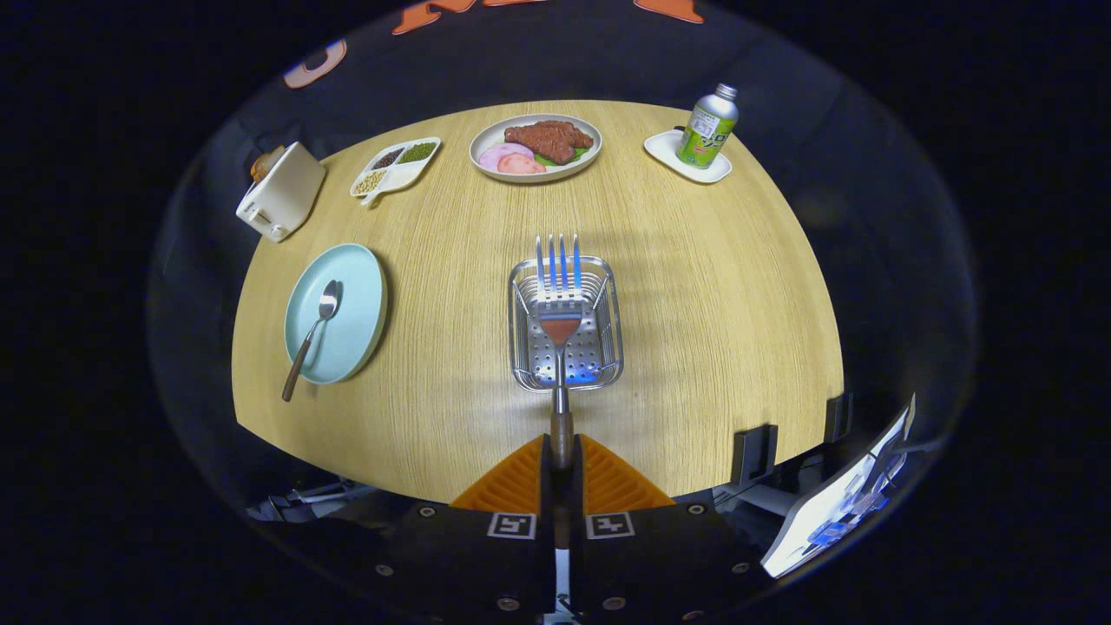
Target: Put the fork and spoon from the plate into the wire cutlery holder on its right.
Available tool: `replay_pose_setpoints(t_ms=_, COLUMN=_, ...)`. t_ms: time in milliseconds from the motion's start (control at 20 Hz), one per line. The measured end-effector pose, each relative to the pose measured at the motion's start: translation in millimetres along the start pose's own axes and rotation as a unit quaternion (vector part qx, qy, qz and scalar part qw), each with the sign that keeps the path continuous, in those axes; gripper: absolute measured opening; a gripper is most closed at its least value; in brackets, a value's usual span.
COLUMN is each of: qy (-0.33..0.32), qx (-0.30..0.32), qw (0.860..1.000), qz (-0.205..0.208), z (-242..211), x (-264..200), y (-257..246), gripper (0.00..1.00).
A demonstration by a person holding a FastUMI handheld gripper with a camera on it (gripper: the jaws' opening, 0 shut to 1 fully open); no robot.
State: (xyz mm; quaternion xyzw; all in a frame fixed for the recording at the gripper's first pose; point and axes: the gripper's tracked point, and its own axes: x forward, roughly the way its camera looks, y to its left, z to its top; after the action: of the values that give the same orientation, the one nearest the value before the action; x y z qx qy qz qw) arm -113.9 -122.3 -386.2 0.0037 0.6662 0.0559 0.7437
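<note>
Steel fork (pixel 561 304) is clamped by the claw (pixel 562 451) above the holder (pixel 566 323)
Tines could be caught on its wire rim if lowered off-centre

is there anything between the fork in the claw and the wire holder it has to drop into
Nothing visible. The claw is shut on the fork, whose head hangs over the open wire cutlery holder. The spoon lies on the plate, off to the side.

Two ribbed, wedge-shaped fingers (pixel 521 480) are seen on the gripper (pixel 562 451) — square black-and-white markers and small round screws are carried on its dark body.
</note>
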Motion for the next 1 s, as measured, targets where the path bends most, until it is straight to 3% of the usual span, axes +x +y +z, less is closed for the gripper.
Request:
replay_pose_setpoints(t_ms=350, qy=0.000, qx=0.020, qw=1.000, qz=0.010, z=9, x=-2, y=-9, gripper=0.11)
replay_pose_setpoints(t_ms=650, qy=-0.084, qx=0.059, qw=0.994, qz=0.021, z=51, x=-21, y=-17, gripper=0.17)
replay_pose_setpoints(t_ms=800, qy=-0.165, qx=0.078, qw=0.983, qz=0.028, z=86, x=-44, y=-19, gripper=0.21)
replay_pose_setpoints(t_ms=1000, qy=-0.288, qx=0.095, qw=0.952, qz=0.031, z=133, x=-89, y=-19, gripper=0.41)
